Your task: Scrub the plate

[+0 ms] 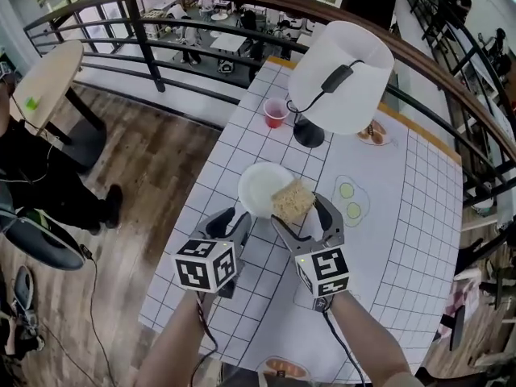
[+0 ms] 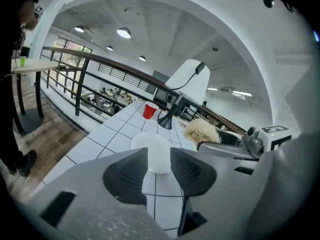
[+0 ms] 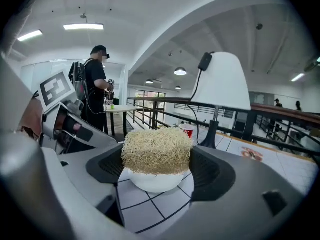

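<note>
A white plate [image 1: 256,185] lies on the gridded white table [image 1: 403,216], just ahead of both grippers. My right gripper [image 1: 300,214] is shut on a tan fibrous scrub pad [image 1: 293,200], which hangs over the plate's near right rim. In the right gripper view the pad [image 3: 156,150] fills the gap between the jaws, with the plate [image 3: 155,181] just beneath it. My left gripper [image 1: 234,221] is open at the plate's near left edge. Its jaws stand apart with nothing between them, and the plate [image 2: 154,151] shows a little beyond them.
A lamp with a big white shade [image 1: 339,75] and a black base [image 1: 309,135] stands behind the plate, a red cup [image 1: 275,113] beside it. A small food dish [image 1: 372,133] sits further right. The table's left edge [image 1: 189,220] is close; a person [image 1: 32,176] stands on the wooden floor.
</note>
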`<state>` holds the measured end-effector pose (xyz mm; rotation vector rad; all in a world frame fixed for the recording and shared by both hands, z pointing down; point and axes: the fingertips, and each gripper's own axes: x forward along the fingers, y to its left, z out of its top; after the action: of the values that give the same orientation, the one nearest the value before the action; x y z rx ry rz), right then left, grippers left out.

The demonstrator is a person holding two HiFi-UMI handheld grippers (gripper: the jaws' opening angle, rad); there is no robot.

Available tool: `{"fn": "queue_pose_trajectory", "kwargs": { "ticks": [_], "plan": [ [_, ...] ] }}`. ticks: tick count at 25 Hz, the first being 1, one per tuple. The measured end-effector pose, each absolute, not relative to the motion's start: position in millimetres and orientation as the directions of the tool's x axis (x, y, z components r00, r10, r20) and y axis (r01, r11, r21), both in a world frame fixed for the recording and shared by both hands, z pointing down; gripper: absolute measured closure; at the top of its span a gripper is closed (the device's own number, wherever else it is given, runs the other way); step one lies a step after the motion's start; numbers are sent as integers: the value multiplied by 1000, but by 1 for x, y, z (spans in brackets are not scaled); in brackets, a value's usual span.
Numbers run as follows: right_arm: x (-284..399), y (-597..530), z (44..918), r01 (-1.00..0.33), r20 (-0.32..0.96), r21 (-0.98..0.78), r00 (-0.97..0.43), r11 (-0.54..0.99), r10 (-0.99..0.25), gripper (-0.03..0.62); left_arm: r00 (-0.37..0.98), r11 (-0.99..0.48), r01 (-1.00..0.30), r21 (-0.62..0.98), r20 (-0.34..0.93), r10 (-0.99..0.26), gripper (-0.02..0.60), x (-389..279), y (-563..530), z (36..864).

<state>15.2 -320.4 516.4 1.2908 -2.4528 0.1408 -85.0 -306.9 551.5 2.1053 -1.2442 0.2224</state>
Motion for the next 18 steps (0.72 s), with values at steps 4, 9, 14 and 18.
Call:
{"fn": "queue_pose_trajectory", "kwargs": {
  "ticks": [4, 9, 14, 18],
  "plan": [
    [16, -334, 561, -835, 402, 27, -494, 549, -771, 197, 547, -283, -805, 521, 466, -695, 453, -81, -322, 578],
    [19, -343, 595, -852, 448, 2, -467, 524, -762, 197, 545, -253, -805, 536, 501, -672, 453, -80, -329, 602],
    [24, -347, 608, -864, 480, -6, -444, 503, -756, 197, 555, -240, -795, 557, 509, -658, 453, -77, -336, 610],
    [21, -346, 616, -857, 527, 20, -429, 516, -734, 197, 554, -231, -800, 554, 534, -639, 453, -76, -338, 614]
  ]
}}
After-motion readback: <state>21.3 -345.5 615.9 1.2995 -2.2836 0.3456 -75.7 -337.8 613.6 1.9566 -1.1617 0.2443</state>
